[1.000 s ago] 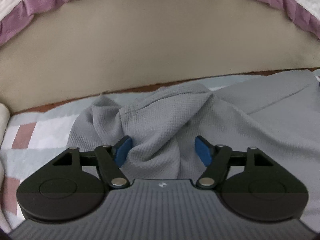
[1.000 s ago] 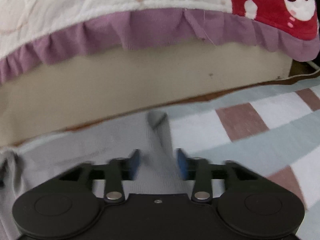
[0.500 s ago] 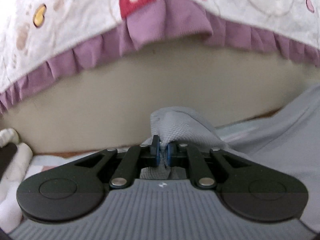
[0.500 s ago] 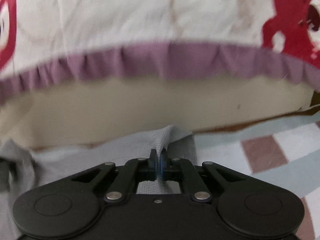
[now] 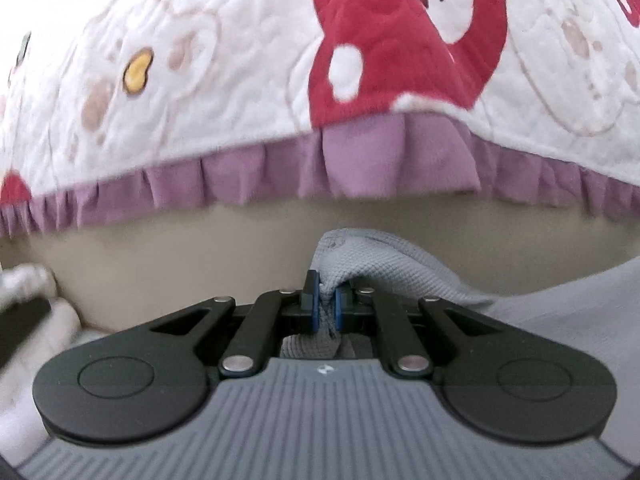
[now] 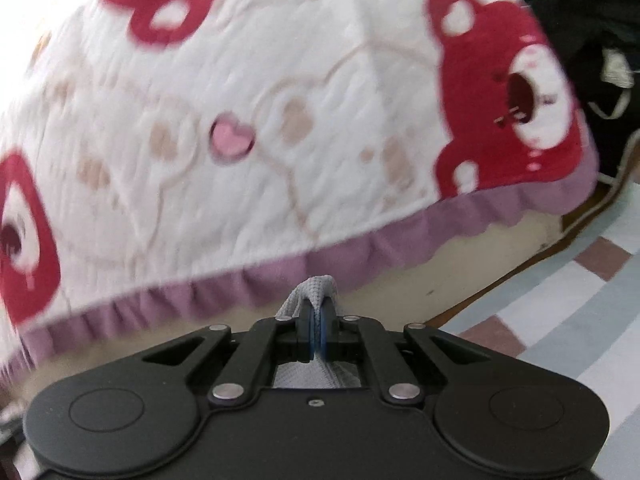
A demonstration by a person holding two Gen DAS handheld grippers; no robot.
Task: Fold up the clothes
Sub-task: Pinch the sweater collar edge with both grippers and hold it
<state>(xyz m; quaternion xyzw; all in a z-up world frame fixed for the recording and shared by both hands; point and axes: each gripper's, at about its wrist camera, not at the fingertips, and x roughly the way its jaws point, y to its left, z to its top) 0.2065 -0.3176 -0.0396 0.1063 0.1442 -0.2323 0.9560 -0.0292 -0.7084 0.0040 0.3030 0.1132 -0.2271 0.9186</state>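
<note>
A grey waffle-knit garment (image 5: 384, 264) is pinched in both grippers. In the left wrist view my left gripper (image 5: 326, 304) is shut on a bunched fold of it, and the cloth trails off to the right (image 5: 580, 300). In the right wrist view my right gripper (image 6: 318, 332) is shut on a thin edge of the same grey garment (image 6: 316, 286), which pokes up above the blue pads. More grey cloth shows under the jaws. Both grippers are lifted and point nearly level toward a bed.
A bed with a white quilt printed with red bears (image 5: 400, 60) and a purple frill (image 6: 280, 280) fills the background, above a beige mattress side (image 5: 200, 256). A checked pink, white and pale blue mat (image 6: 560, 320) lies at the right. Dark clutter (image 6: 600, 20) sits at top right.
Both grippers went from open over the flat garment to shut on it. They then rose and tilted up, so the quilt now fills the views and the mat has dropped away.
</note>
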